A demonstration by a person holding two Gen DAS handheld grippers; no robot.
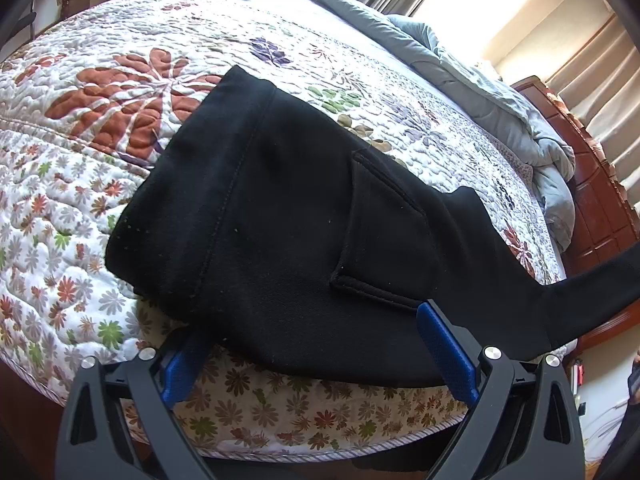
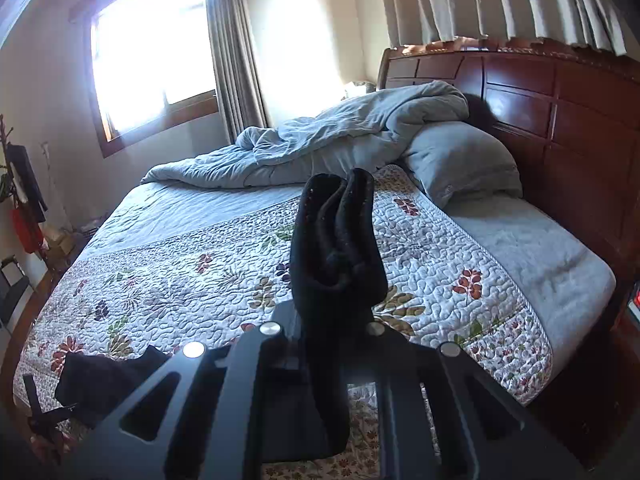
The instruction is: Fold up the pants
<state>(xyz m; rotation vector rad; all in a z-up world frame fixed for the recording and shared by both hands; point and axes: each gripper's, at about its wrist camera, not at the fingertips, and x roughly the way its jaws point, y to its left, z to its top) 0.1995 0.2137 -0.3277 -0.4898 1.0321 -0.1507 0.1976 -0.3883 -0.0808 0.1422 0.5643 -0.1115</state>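
Floral quilt (image 1: 120, 92) under unlabelled black pants (image 1: 280, 232), right gripper (image 2: 336, 320) jaws clamped.

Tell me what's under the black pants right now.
The black pants lie on the floral quilt, which shows all around them. Their near edge overhangs the bed side. Whatever lies directly beneath the fabric is covered.

I see pants (image 1: 280, 220) as matt black knit cloth, lint-specked, stitched seams. Quilt (image 1: 120, 80) puckered cotton, floral print, matt. Left gripper (image 1: 316, 344) matt black plastic, blue textured pads (image 1: 444, 344), shiny metal screws (image 1: 491, 353). Headboard (image 2: 560, 120) glossy varnished red wood. Duvet (image 2: 340, 136) soft crumpled grey cloth.
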